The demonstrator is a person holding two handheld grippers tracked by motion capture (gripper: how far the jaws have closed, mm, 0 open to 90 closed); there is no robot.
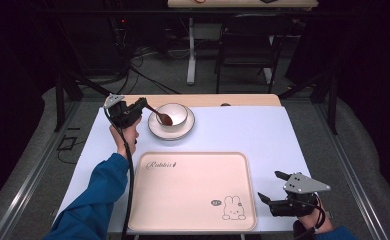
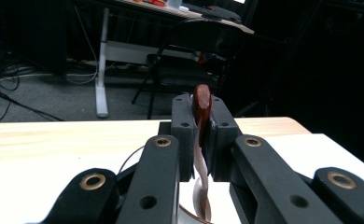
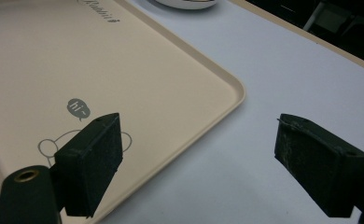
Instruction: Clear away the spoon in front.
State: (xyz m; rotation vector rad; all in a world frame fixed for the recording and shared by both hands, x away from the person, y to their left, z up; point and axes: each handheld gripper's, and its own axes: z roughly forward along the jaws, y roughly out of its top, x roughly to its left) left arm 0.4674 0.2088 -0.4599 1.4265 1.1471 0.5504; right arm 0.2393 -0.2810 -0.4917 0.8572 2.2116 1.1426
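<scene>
Brown-tipped glossy spoon (image 2: 201,140) sits pinched by its slim handle between the left gripper's (image 1: 142,105) black jaws, its oval bowl resting inside the round white ceramic bowl (image 1: 174,116) on a brown-rimmed white saucer (image 1: 154,129) near the table's far edge, left of centre. Right gripper (image 3: 213,163), at the near right corner, holds its felt-faced blocky jaws wide apart over the matte white tabletop (image 1: 243,132), beside the beige rounded-rectangle plastic tray (image 1: 193,187) printed with a rabbit. Beyond stand a black folding chair (image 1: 245,45), cables and dark curtains.
</scene>
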